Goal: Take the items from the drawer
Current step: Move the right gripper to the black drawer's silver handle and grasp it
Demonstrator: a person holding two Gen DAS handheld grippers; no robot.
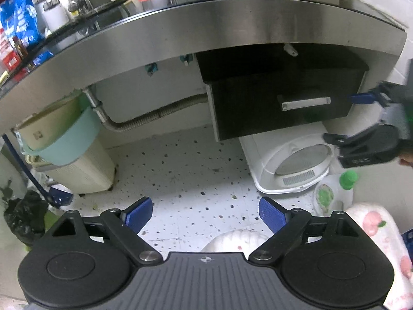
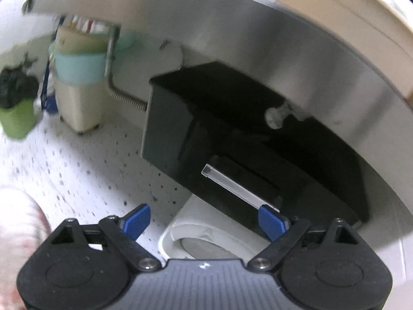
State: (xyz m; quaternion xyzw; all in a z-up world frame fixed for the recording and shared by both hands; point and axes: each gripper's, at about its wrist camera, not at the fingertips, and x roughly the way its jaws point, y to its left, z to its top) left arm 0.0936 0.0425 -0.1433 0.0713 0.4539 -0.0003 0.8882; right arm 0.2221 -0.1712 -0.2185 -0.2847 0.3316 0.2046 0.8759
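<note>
Drawer [image 1: 281, 103] hangs under the steel counter [image 1: 206, 25], pulled out slightly. Right gripper [image 2: 205, 219] spread wide, empty, one fingertip at the right end of the handle [image 2: 232, 184]. Left gripper [image 1: 206, 213] also spread, empty, over the floor [image 1: 180, 168], well back from drawer.

teal bin [image 1: 64, 144], corrugated hose [image 1: 155, 115], speckled floor [image 1: 180, 175]

Black drawer [image 1: 281, 103] with silver bar handle [image 1: 306, 103] hangs under the steel counter.

Counter edge [image 1: 206, 31] overhangs the drawer [image 1: 278, 108] — litter box [image 1: 291, 165] (white) crowds beneath — left floor [image 1: 180, 175] open.
</note>
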